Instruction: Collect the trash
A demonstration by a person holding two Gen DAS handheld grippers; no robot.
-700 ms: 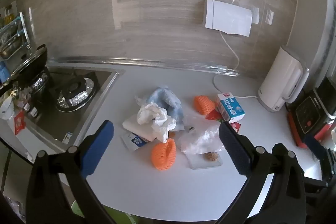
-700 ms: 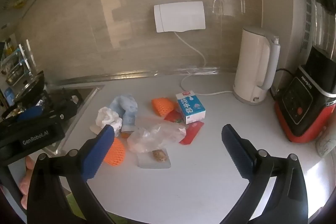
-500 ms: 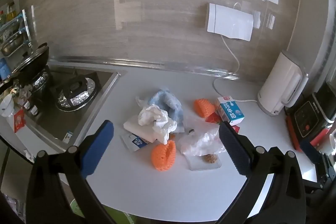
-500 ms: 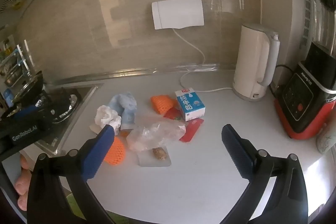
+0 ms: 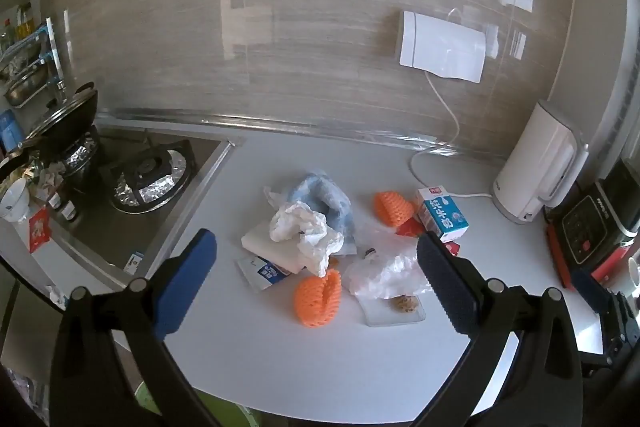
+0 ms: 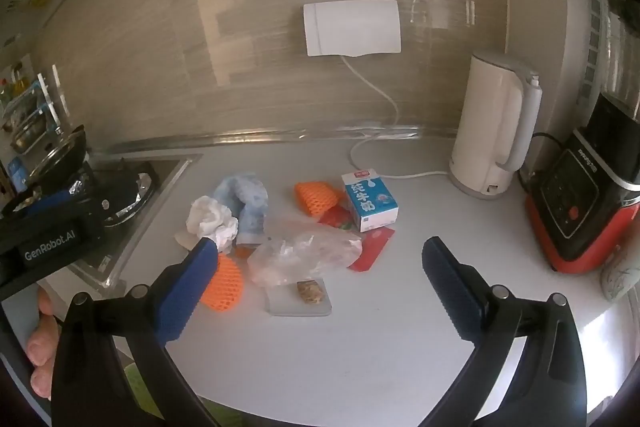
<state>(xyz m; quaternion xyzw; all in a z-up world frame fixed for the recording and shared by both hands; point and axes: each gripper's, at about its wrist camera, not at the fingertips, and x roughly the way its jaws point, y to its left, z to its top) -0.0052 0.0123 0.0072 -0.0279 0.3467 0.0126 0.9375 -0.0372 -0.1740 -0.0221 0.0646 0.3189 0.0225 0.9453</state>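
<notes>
Right now both my grippers hang above the near edge of the white counter [image 5: 280,367], tilted down at the pile, nothing held. My left gripper [image 5: 316,279] has its jaws spread wide and empty; my right gripper [image 6: 320,283] is the same, wide and empty.

Trash sits mid-counter in one loose cluster. Crumpled white tissue [image 5: 306,231] lies on a flat white packet [image 5: 264,245], against a blue fabric piece [image 5: 324,201]. Near orange foam net [image 5: 316,297] is closest to me, apart from the rest. Clear plastic bag [image 5: 386,269] drapes over a small clear tray [image 5: 394,309] with a brown crumb of food in it. Second orange foam net [image 5: 392,209] touches the blue-and-white milk carton [image 5: 442,215], red wrapper [image 6: 370,247] just beside them. Kettle [image 5: 536,179], its cord and the red appliance [image 6: 576,219] are not trash; stay off them. No bin is clearly in view, only something green under the counter edge, can't tell what.

Step in hand, I judge: pick first item. Best start is the near foam net with the left, since it stands free and squashes easily; come down over it, jaws straddling the short side, close gently. Right can take the plastic bag by a bunched fold up top, not flat against the counter. Lift the bag slowly, the tray under it may drag and spill the crumb. Tissue is light, pinch it deep or it slips.
</notes>
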